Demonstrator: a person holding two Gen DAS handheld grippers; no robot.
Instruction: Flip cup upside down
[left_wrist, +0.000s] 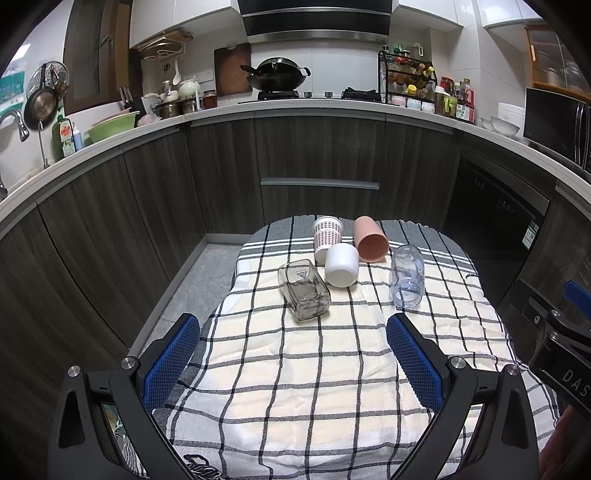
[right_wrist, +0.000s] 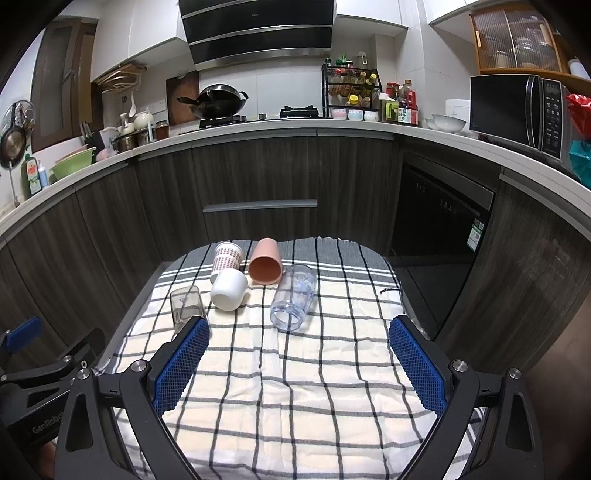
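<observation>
Several cups lie on their sides on a checked cloth (left_wrist: 295, 369) (right_wrist: 295, 387): a square clear glass (left_wrist: 304, 289) (right_wrist: 185, 305), a white cup (left_wrist: 342, 264) (right_wrist: 229, 289), a red-patterned white cup (left_wrist: 325, 236) (right_wrist: 225, 258), a pink cup (left_wrist: 370, 239) (right_wrist: 265, 266) and a bluish clear cup (left_wrist: 406, 276) (right_wrist: 293, 298). My left gripper (left_wrist: 291, 332) is open and empty, short of the glass. My right gripper (right_wrist: 299, 336) is open and empty, just short of the bluish cup.
Dark wood cabinets (left_wrist: 317, 158) and a white counter with a wok (left_wrist: 280, 75), spice rack (left_wrist: 406, 79) and bowls stand behind the table. A microwave (right_wrist: 517, 110) is at the right. Floor (left_wrist: 192, 288) lies left of the table. The other gripper shows at each view's edge (left_wrist: 565, 339) (right_wrist: 37, 369).
</observation>
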